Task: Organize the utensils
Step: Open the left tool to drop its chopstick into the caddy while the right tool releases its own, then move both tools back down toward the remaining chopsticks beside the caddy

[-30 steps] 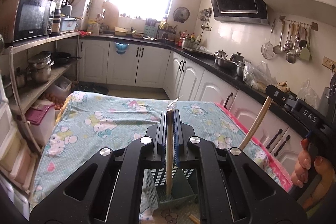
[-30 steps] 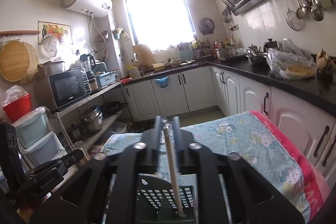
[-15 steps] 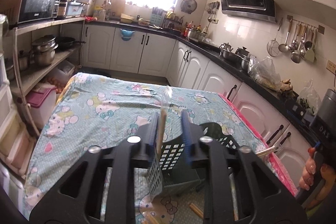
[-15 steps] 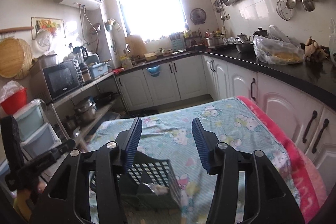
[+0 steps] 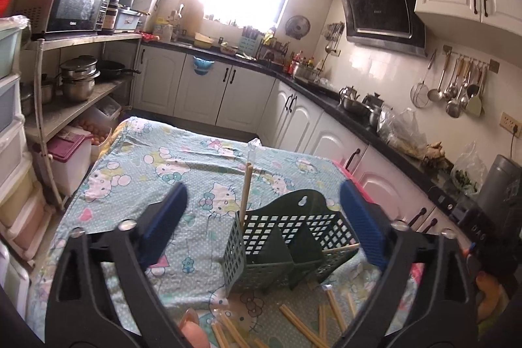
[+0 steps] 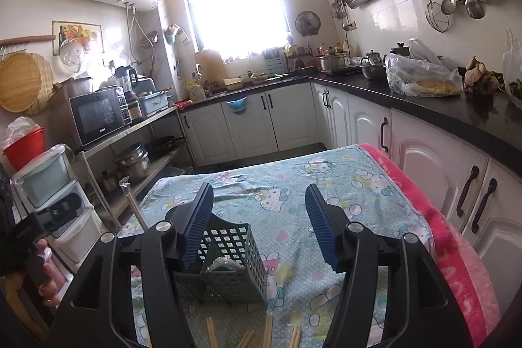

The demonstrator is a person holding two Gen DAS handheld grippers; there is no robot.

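Observation:
A dark green slotted utensil basket (image 5: 287,247) stands on the patterned tablecloth (image 5: 182,165). A wooden chopstick (image 5: 244,194) stands upright in its left compartment, and another (image 5: 342,248) lies across its right side. Several loose chopsticks (image 5: 300,322) lie on the cloth in front of it. My left gripper (image 5: 264,217) is open and empty, above and behind the basket. My right gripper (image 6: 259,224) is open and empty, over the basket (image 6: 228,263), with loose chopsticks (image 6: 267,331) below it.
The table stands in a narrow kitchen. White cabinets and a black counter (image 6: 440,106) run along the right, and a metal shelf with pots and a microwave (image 5: 75,2) along the left. A pink blanket edge (image 6: 456,250) lines the table's right side.
Both grippers let go of their chopsticks into the basket, opened wide and pulled back and up. The left chopstick now stands in the basket on its own.

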